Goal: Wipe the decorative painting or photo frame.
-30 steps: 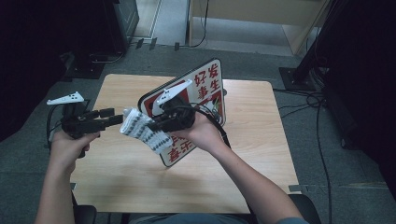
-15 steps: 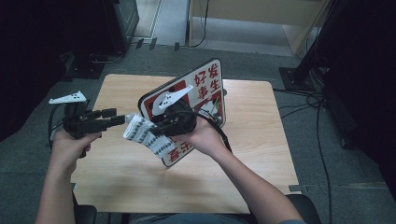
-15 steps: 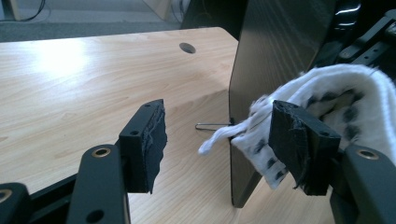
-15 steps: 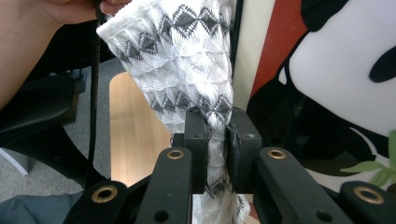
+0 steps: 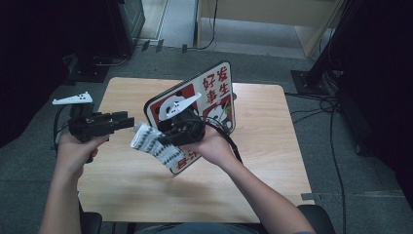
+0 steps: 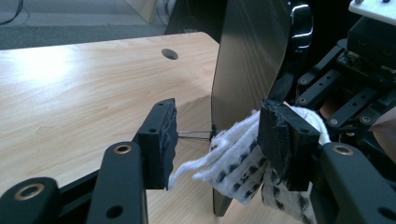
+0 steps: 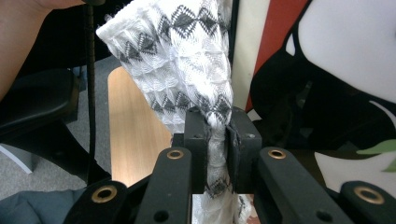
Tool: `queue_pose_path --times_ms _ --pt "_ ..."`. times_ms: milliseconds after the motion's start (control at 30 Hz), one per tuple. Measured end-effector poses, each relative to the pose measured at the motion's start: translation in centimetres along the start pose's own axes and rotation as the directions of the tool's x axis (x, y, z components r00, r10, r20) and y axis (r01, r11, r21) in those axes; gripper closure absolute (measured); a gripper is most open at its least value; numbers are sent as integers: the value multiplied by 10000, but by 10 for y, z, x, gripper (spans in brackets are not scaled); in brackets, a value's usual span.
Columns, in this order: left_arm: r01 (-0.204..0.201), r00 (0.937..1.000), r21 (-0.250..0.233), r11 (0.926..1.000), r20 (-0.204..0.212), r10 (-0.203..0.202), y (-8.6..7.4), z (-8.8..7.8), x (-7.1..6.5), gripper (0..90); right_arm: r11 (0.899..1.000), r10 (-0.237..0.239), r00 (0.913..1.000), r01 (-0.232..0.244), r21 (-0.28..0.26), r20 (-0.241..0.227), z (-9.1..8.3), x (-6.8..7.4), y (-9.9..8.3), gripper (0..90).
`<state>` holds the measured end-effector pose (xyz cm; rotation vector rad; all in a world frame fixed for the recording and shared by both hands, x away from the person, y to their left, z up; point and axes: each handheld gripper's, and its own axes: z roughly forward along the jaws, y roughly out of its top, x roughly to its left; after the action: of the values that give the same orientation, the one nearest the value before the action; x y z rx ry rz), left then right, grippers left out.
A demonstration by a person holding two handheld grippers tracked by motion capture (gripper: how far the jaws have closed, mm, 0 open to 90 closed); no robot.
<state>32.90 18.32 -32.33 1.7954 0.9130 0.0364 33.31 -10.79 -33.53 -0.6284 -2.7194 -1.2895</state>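
Sock (image 5: 152, 144), white with a black zigzag pattern, is hanging in mid-air above the wooden table (image 5: 263, 161), right in front of a big panda sign (image 5: 214, 97) that stands tilted on the tabletop. Right gripper (image 5: 163, 139) has its jaws squeezed together on a bunched-up bit of the fabric; in the right gripper view the sock (image 7: 187, 70) fans out wide above that right gripper (image 7: 215, 149), so it's pinched pretty tight. Left gripper (image 5: 127, 121) comes in from the other side at about the same height. Its jaws have just been closing, and in the left gripper view the sock's loose end (image 6: 233, 158) sits between them, but the left gripper (image 6: 217, 137) is still parted and I can't tell for sure if either pad is actually pressing on the cloth yet. Behind the sock, that view shows the dark back of the sign (image 6: 247, 70) and a hole in the table (image 6: 169, 53).
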Motion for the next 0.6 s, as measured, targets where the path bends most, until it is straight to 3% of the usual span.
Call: queue_pose_path --times_ms 600 --pt "-599 9967 221 9980 566 586 13 11 -20 524 9998 148 9999 -149 104 20 4 0 -5 813"
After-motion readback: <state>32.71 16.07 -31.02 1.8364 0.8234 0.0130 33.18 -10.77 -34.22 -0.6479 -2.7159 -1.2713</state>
